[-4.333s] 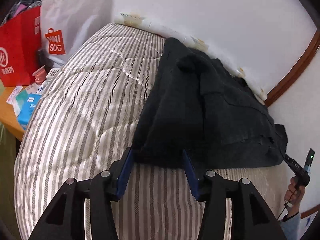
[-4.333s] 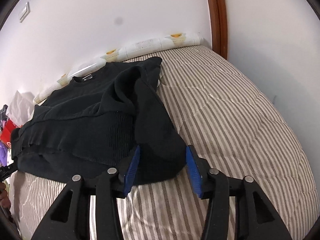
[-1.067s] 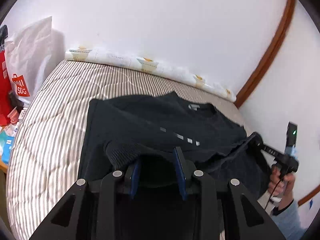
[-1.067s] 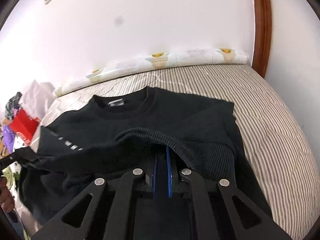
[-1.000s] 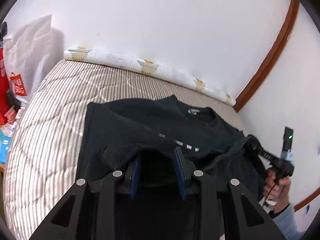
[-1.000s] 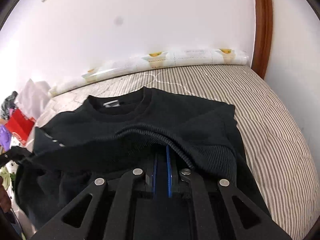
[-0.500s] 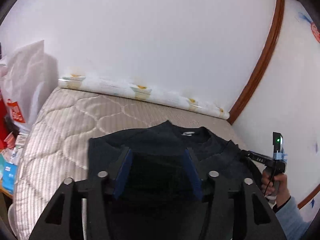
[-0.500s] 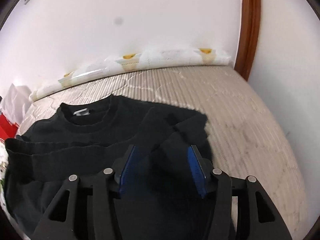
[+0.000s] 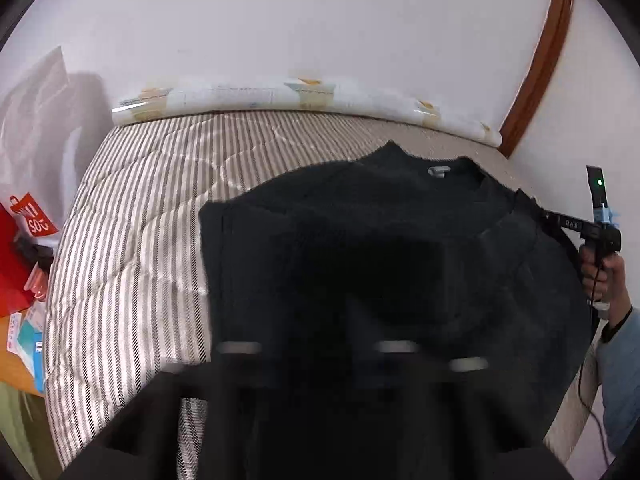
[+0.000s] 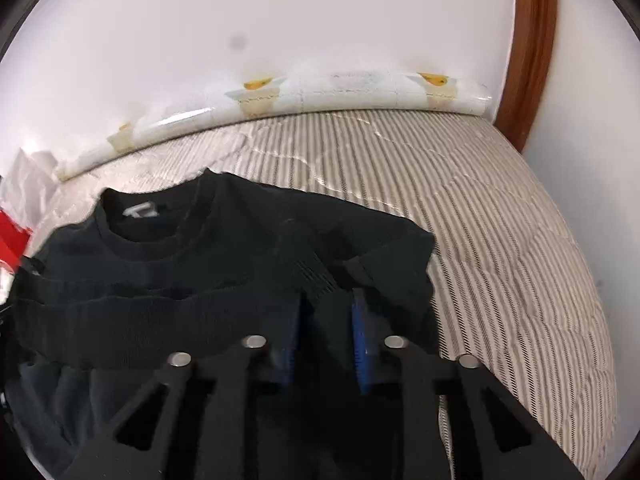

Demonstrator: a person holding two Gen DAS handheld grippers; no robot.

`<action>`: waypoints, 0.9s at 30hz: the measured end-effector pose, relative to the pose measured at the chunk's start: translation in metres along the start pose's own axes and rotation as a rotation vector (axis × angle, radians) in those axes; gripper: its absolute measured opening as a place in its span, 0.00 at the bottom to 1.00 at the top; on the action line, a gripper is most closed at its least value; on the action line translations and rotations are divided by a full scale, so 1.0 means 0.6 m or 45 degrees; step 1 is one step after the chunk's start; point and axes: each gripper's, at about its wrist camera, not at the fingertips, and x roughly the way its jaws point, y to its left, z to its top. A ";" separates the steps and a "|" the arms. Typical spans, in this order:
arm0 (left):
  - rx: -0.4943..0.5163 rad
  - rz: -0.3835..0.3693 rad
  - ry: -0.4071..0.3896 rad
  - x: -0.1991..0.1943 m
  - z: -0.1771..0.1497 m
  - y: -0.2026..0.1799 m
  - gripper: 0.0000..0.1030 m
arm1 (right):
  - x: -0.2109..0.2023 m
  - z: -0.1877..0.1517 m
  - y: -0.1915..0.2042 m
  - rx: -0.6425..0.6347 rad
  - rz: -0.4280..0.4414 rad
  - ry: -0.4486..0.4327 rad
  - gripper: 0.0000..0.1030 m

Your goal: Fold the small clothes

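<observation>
A black knit sweater [image 9: 360, 224] lies folded on the striped bed, collar toward the wall; it also shows in the right wrist view [image 10: 224, 248]. My right gripper [image 10: 326, 332] is open, its blue pads [image 10: 362, 344] apart over the sweater's right folded edge, holding nothing. My left gripper [image 9: 316, 344] is blurred and dark against the cloth at the sweater's near left part; its fingers cannot be made out. The right gripper's handle [image 9: 600, 232] and the hand holding it show at the right of the left wrist view.
The striped mattress [image 9: 132, 216] runs to a white wall with a rolled plastic-wrapped bundle [image 9: 280, 94] along its far edge. Red and white shopping bags [image 9: 28, 224] and small boxes stand off the bed's left side. A brown wooden door frame [image 10: 532, 40] stands at the far right.
Both grippers were shut on the sweater's hem a second ago and carried it up toward the collar. They have since let go and opened; the folded layer now lies on the sweater.
</observation>
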 end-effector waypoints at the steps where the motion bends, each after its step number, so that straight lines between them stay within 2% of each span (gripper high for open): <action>1: -0.007 -0.001 -0.028 -0.007 0.006 -0.001 0.11 | -0.016 0.003 -0.005 -0.002 0.025 -0.053 0.14; 4: -0.115 -0.020 -0.139 -0.026 0.028 0.011 0.10 | -0.066 0.012 -0.035 0.076 0.112 -0.228 0.13; 6: -0.190 -0.001 -0.159 -0.021 0.037 0.018 0.10 | -0.072 0.015 -0.056 0.152 0.137 -0.249 0.13; 9: -0.189 0.076 -0.137 0.010 0.044 0.007 0.10 | -0.043 0.019 -0.060 0.154 0.071 -0.177 0.13; 13: -0.175 0.173 -0.053 0.053 0.046 -0.004 0.10 | 0.003 0.018 -0.060 0.153 0.012 -0.074 0.14; 19: -0.181 0.183 -0.016 0.062 0.043 0.001 0.11 | 0.007 0.016 -0.066 0.155 0.016 -0.063 0.14; 23: -0.155 0.213 0.026 0.068 0.042 -0.005 0.16 | 0.004 0.018 -0.072 0.170 0.020 -0.039 0.24; 27: -0.114 0.228 0.055 0.054 0.034 -0.011 0.18 | -0.036 0.005 -0.071 0.156 -0.022 -0.050 0.34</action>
